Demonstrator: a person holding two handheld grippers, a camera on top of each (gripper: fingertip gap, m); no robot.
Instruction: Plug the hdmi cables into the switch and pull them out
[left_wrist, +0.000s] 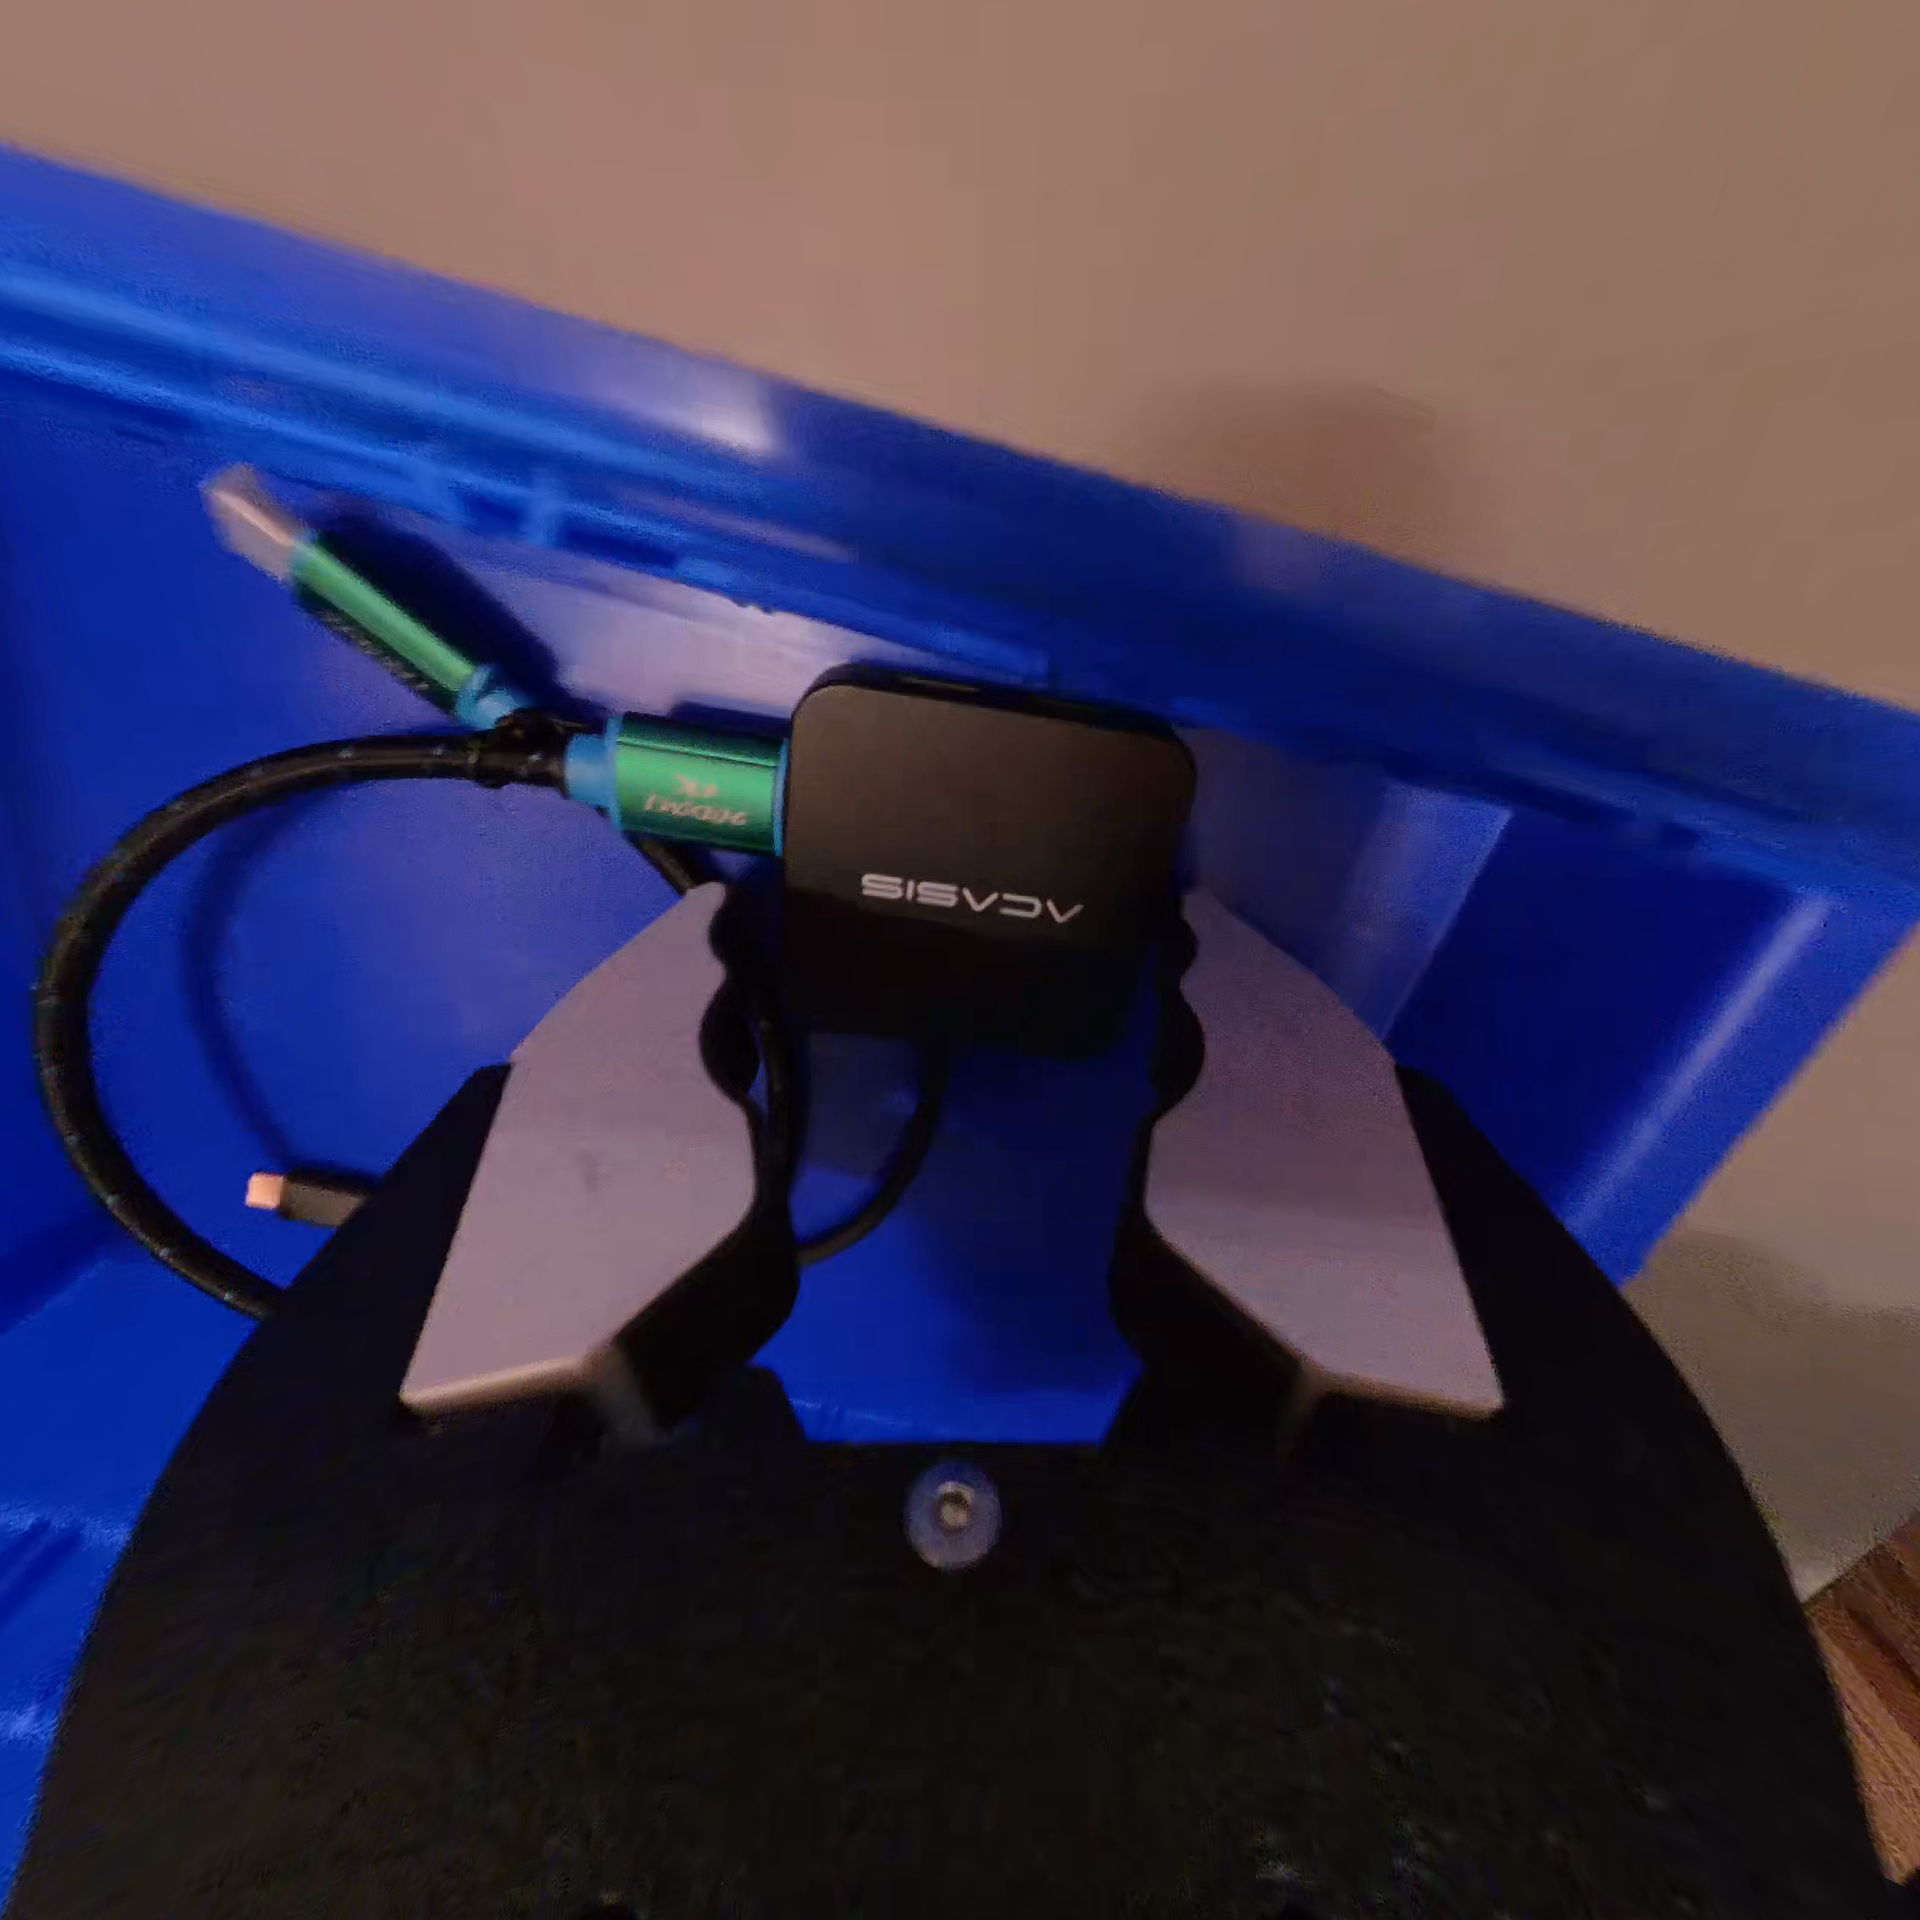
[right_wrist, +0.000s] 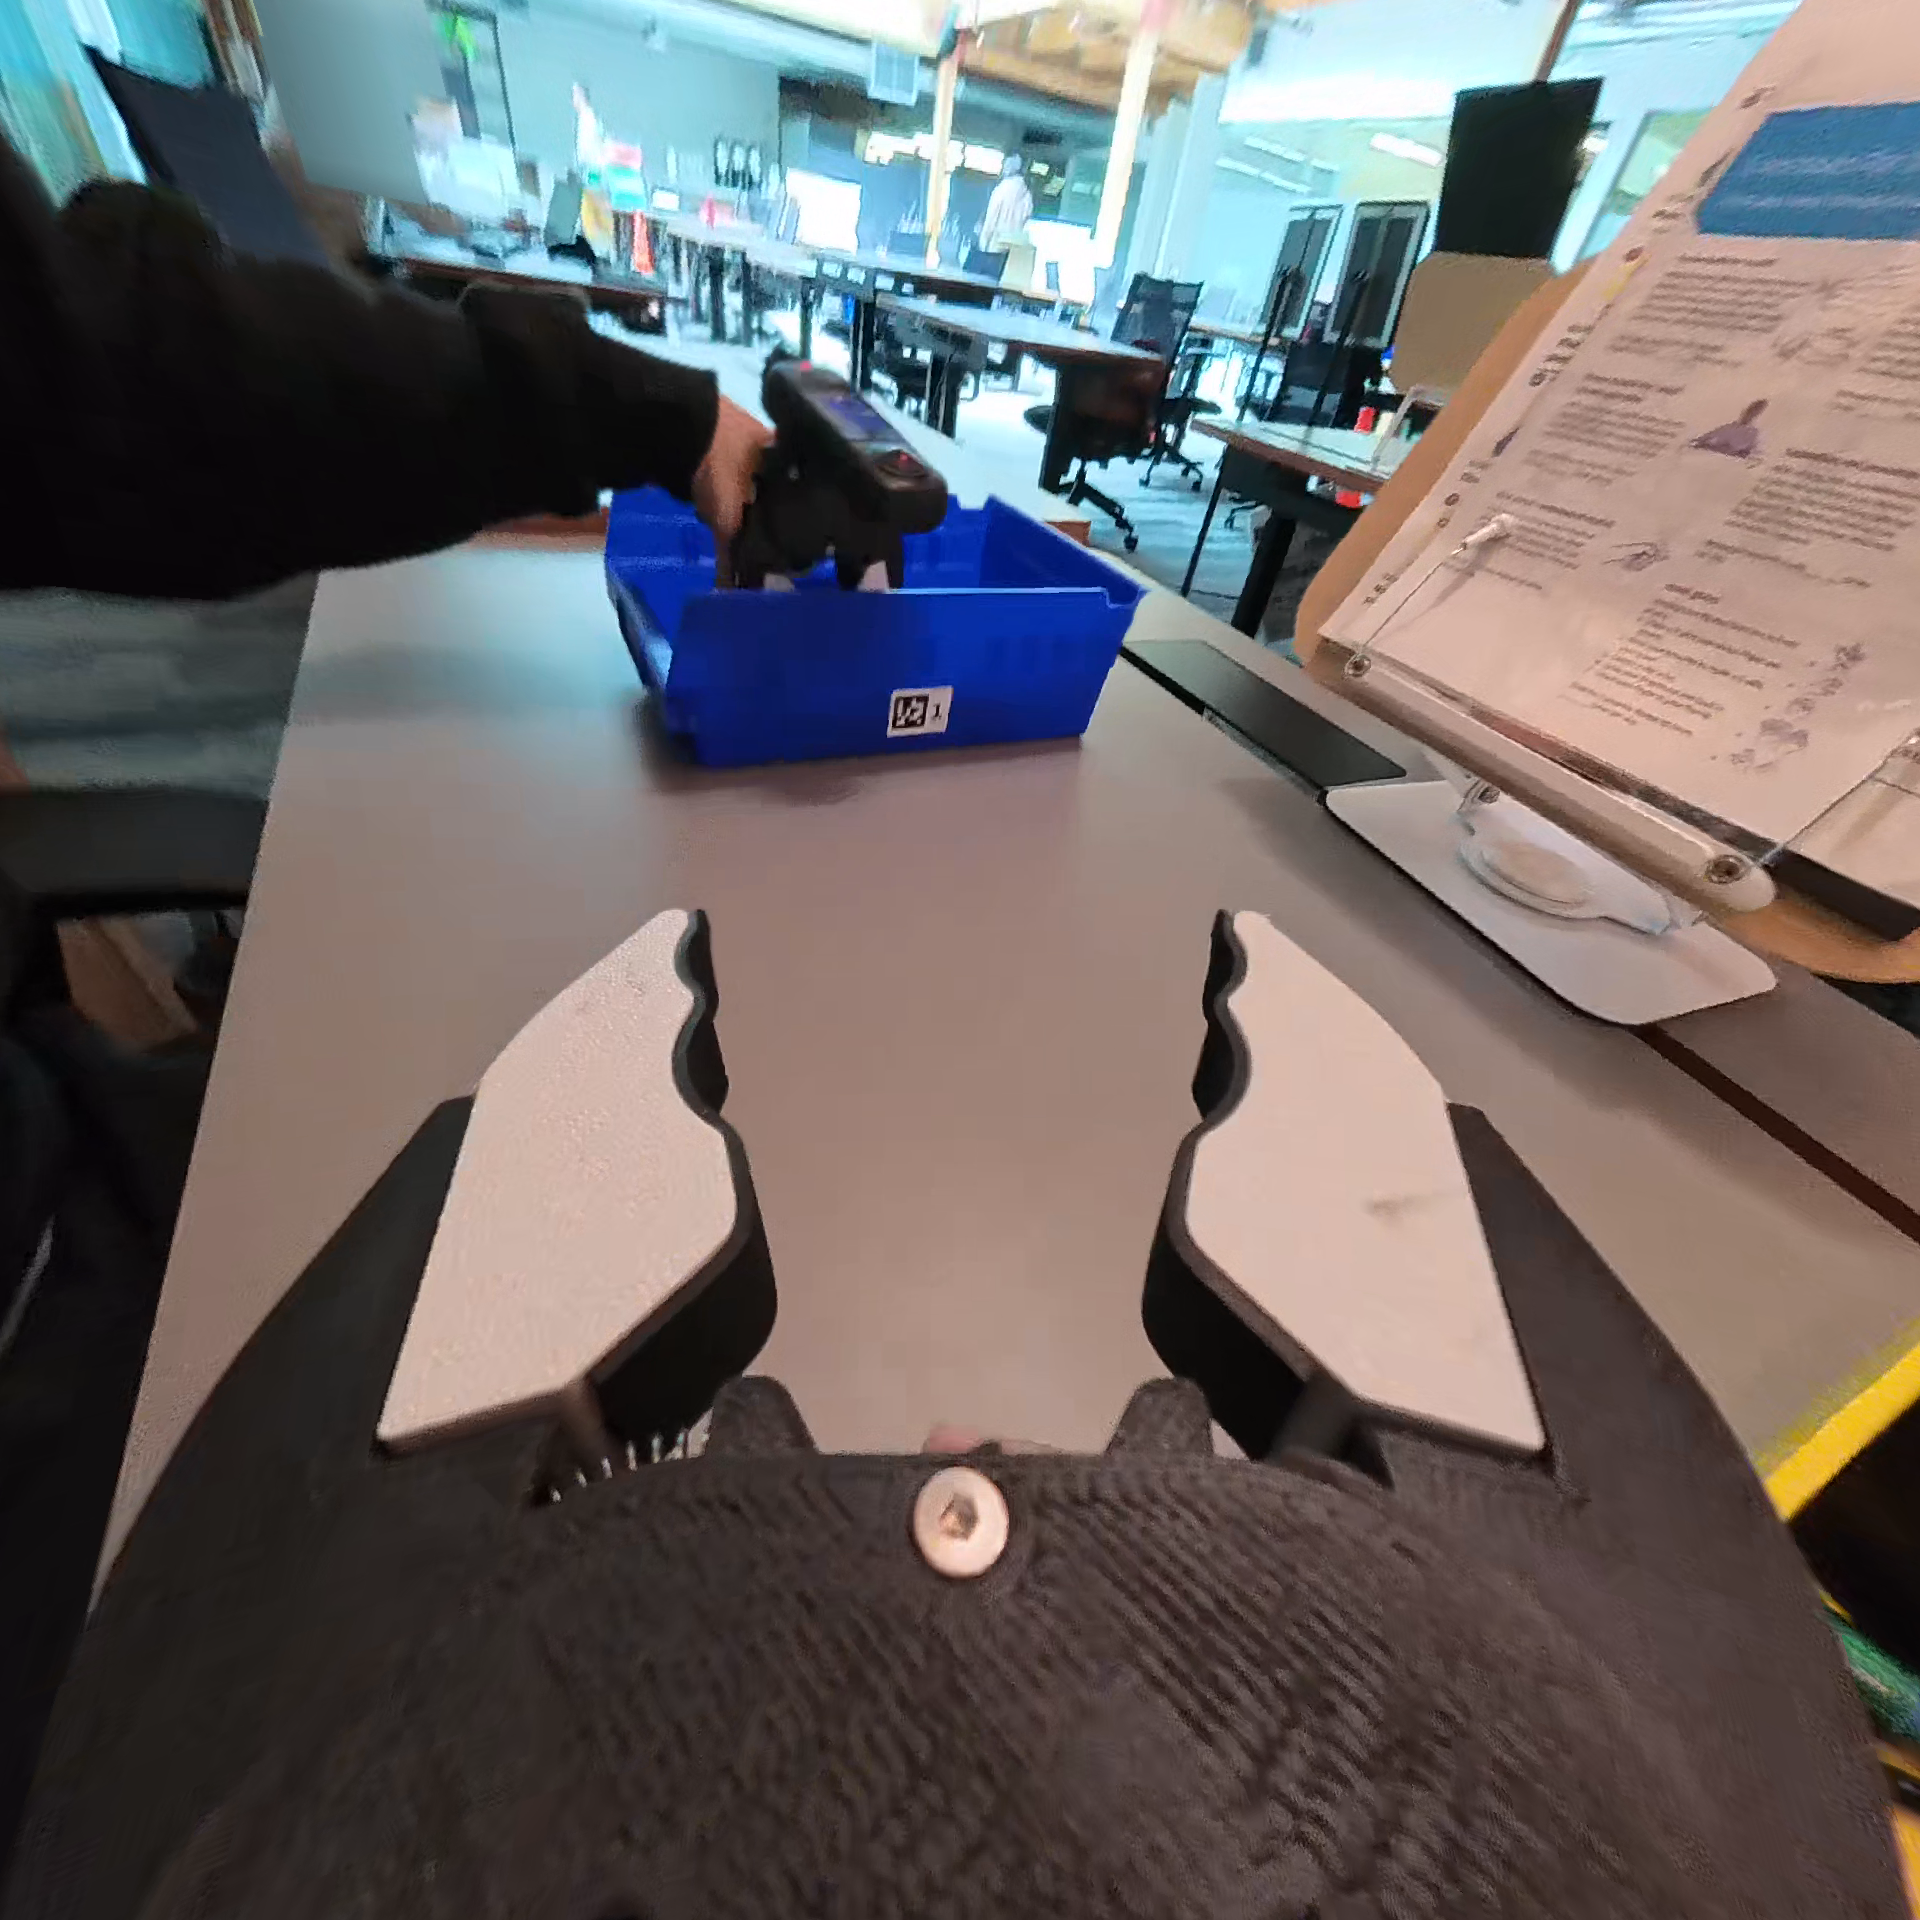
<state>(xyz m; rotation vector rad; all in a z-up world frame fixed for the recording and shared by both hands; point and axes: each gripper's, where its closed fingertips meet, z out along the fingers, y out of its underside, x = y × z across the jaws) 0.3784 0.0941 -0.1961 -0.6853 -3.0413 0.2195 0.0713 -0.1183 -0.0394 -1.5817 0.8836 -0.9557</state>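
Left wrist view
Background: a plain beige wall above, and the blue plastic bin (left_wrist: 1351, 665) that fills most of the picture.
Switch: the small black square HDMI switch (left_wrist: 982, 862) is inside the bin, between the tips of the left gripper (left_wrist: 951, 914).
Left gripper: its fingers lie at the two sides of the switch; I judge it holds the switch, but the picture is blurred.
Cable: one green plug (left_wrist: 696, 784) is already in the left side of the switch; the other green plug (left_wrist: 364, 603) is free, farther left. The black braided cable (left_wrist: 94, 935) makes a loop.
Handling: the switch looks light, stiff and smooth, so it may slip; best held by its flat side edges. A plug should be taken by its green metal shell, not by the soft cable.

Right wrist view
Room: a large open office; near us, a grey table (right_wrist: 935, 883).
Bin: it stands far on the table, with the left gripper (right_wrist: 821, 571) lowered into it.
Right gripper: the right gripper (right_wrist: 956, 997) hovers above the table, wide apart and empty.
Right side: a document stand (right_wrist: 1662, 468) with paper.
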